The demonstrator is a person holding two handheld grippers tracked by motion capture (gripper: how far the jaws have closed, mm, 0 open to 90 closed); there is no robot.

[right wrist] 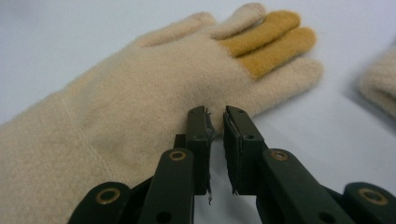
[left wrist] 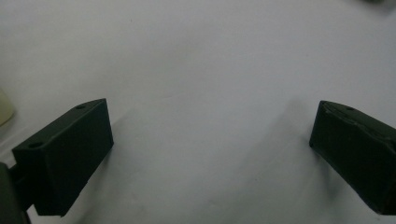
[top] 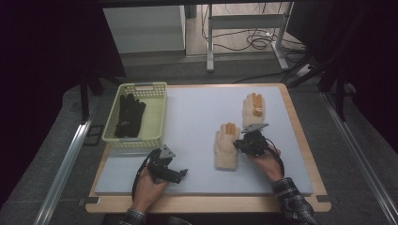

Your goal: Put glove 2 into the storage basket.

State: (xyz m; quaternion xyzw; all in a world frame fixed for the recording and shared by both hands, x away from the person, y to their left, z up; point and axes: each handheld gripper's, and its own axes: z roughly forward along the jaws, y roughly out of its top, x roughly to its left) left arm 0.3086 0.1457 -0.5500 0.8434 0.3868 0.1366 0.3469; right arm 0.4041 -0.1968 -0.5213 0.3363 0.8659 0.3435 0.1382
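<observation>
While the right tongs [right wrist: 215, 122] draw nearly together at the edge of a glove, the entries read:

Item in hand: cream knitted wool glove with two mustard-yellow fingers [right wrist: 140, 93], lying flat, fingers pointing away, right of centre on the surface [top: 197, 122].
Right tongs: down at the glove's side edge below the little finger; only a narrow gap between the pads, a little of the knit edge seemingly caught there; a firm clamp cannot be confirmed.
Left tongs [left wrist: 210, 140]: jaws wide apart, nothing between them, low over bare surface at the near left.
Matching glove [top: 254, 108]: same cream and mustard knit, farther back on the right, apart from the first.
Pale green slotted plastic basket [top: 155, 117]: far left; a pair of black gloves [top: 129, 115] inside.
Step, as judged: pinching the nearer glove's edge for pick-up.
Next move calls for: a full pinch on the knit before any lift, then probably a carry towards the other glove or the basket.
</observation>
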